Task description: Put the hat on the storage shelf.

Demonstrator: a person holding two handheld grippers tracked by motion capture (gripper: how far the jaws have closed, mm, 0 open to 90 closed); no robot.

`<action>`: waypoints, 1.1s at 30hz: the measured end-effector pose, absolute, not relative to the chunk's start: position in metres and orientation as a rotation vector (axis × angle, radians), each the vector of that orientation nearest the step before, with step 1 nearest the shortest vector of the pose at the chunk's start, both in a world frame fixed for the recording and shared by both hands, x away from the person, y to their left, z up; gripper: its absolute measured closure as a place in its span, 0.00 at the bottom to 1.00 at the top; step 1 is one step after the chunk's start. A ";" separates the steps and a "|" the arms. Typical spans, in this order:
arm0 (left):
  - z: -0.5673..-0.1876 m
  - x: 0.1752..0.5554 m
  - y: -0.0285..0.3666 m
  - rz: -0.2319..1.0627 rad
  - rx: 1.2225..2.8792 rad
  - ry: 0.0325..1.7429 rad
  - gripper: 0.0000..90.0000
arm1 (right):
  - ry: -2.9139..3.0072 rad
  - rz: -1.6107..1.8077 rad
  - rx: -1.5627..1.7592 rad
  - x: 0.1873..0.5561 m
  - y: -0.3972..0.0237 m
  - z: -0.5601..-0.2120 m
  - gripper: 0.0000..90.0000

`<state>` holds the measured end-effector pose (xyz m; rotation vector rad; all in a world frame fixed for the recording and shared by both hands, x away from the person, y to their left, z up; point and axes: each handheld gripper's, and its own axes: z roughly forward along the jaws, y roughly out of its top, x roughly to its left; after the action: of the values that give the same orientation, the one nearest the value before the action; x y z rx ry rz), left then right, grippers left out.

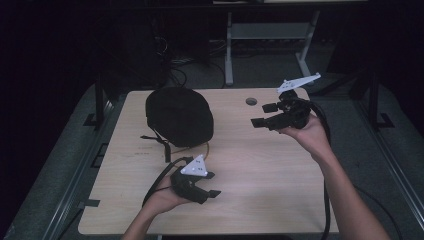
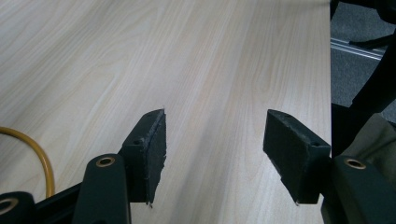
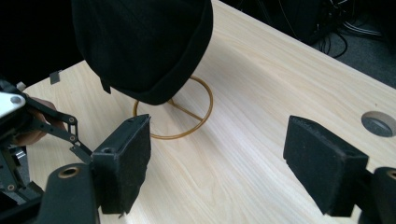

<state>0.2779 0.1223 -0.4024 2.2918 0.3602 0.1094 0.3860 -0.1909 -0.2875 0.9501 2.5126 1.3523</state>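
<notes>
A black hat sits on a gold wire stand ahead of the right gripper, whose wide jaws hold nothing. It looks soft and light; pinch its brim. The left gripper gapes empty over the table.

The left black two-jaw tool sits low in the person's left hand, jaws apart with nothing between them. The right black two-jaw tool is raised in the right hand, forearm stretched forward, jaws wide and empty.
</notes>
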 end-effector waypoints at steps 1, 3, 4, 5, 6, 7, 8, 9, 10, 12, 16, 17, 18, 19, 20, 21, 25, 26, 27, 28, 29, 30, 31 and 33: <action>-0.403 0.278 0.122 0.109 2.292 0.361 0.44 | 2.512 1.355 0.946 0.386 -0.192 -0.289 0.25; -0.403 0.278 0.122 0.103 2.292 0.364 0.44 | 2.512 1.349 0.959 0.382 -0.197 -0.294 0.25; -0.404 0.278 0.122 0.099 2.286 0.371 0.44 | 2.511 1.350 0.956 0.382 -0.198 -0.295 0.25; -0.404 0.278 0.122 0.099 2.286 0.370 0.44 | 2.512 1.350 0.965 0.381 -0.200 -0.297 0.25; -0.404 0.278 0.122 0.099 2.290 0.368 0.44 | 2.512 1.350 0.965 0.381 -0.200 -0.297 0.25; -0.404 0.278 0.122 0.100 2.290 0.368 0.44 | 2.514 1.346 0.972 0.380 -0.201 -0.298 0.25; -0.404 0.278 0.122 0.099 2.291 0.368 0.44 | 2.512 1.346 0.978 0.379 -0.203 -0.300 0.25; -0.404 0.278 0.122 0.097 2.290 0.368 0.44 | 2.509 1.346 0.983 0.377 -0.207 -0.303 0.25; -0.404 0.278 0.122 0.096 2.290 0.369 0.44 | 2.509 1.346 0.983 0.377 -0.207 -0.303 0.25; -0.404 0.278 0.122 0.095 2.293 0.369 0.44 | 2.507 1.346 0.991 0.375 -0.210 -0.306 0.25; -0.405 0.278 0.122 0.093 2.290 0.370 0.44 | 2.504 1.343 1.008 0.372 -0.217 -0.312 0.25; -0.405 0.278 0.122 0.093 2.290 0.370 0.43 | 2.499 1.346 1.010 0.370 -0.219 -0.314 0.25; -0.405 0.278 0.122 0.092 2.293 0.371 0.44 | 2.498 1.347 1.018 0.369 -0.222 -0.317 0.24; -0.405 0.278 0.122 0.091 2.291 0.373 0.44 | 2.498 1.347 1.018 0.369 -0.222 -0.317 0.24; -0.406 0.278 0.122 0.091 2.290 0.373 0.43 | 2.496 1.346 1.028 0.367 -0.226 -0.320 0.24; -0.406 0.278 0.122 0.091 2.288 0.374 0.43 | 2.496 1.346 1.028 0.367 -0.226 -0.320 0.24; -0.406 0.278 0.121 0.087 2.289 0.377 0.43 | 2.495 1.346 1.053 0.364 -0.232 -0.327 0.24; -0.407 0.278 0.121 0.087 2.288 0.378 0.43 | 2.495 1.345 1.060 0.363 -0.233 -0.328 0.24; -0.407 0.278 0.121 0.087 2.288 0.379 0.43 | 2.492 1.344 1.065 0.362 -0.234 -0.330 0.24; -0.407 0.278 0.121 0.087 2.287 0.379 0.43 | 2.490 1.343 1.071 0.361 -0.236 -0.332 0.24; -0.407 0.278 0.121 0.086 2.289 0.379 0.43 | 2.493 1.341 1.069 0.361 -0.237 -0.334 0.24; -0.407 0.278 0.121 0.084 2.289 0.380 0.43 | 2.493 1.341 1.077 0.359 -0.238 -0.335 0.24; -0.407 0.278 0.121 0.083 2.289 0.380 0.43 | 2.493 1.339 1.081 0.359 -0.239 -0.337 0.24; -0.408 0.278 0.121 0.078 2.287 0.383 0.43 | 2.492 1.340 1.088 0.357 -0.242 -0.341 0.24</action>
<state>0.2781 0.1208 -0.4081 2.2866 0.3826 0.0781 0.3570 -0.2419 -0.3408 1.0880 2.4919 1.3396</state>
